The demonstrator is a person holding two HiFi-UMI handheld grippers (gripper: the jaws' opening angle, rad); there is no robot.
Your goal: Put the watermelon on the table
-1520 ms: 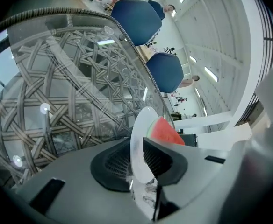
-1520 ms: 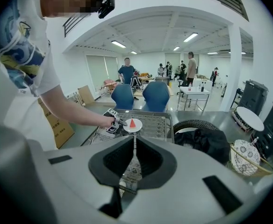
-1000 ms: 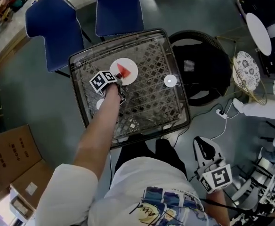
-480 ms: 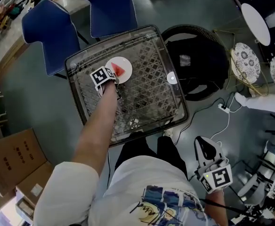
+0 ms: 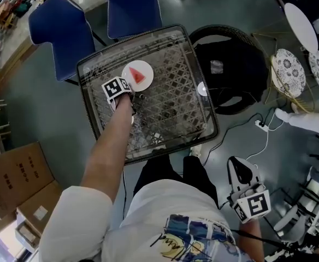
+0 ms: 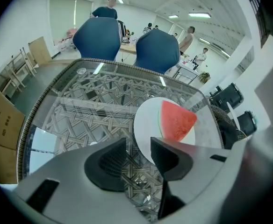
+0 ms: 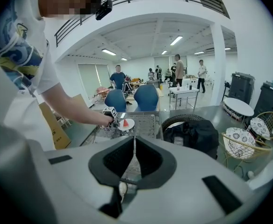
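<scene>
The red triangular watermelon wedge (image 6: 176, 121), with a thin green rind along one edge, lies on a round white plate (image 6: 145, 120). The plate stands on the square glass-topped desk (image 5: 170, 111), which has a woven lattice under the glass, and it sits in the desk's far left part.

The left gripper (image 6: 137, 146) hangs at the plate's near side, pointing steeply down at the glass. Its jaws have just been opening and now stand apart with nothing between them. Only the lattice and the plate's near edge show through the gap. In the left gripper view one jaw tip overlaps the plate's rim, but I cannot tell whether it touches. The wedge itself is free of both jaws.

The right gripper (image 7: 134, 147) is held low at the person's right side, well apart from the desk, with its jaws together and empty.

The placing looks done: the watermelon rests on the desk and has been let go. What seems left is to draw the left gripper back without nudging the plate.
</scene>
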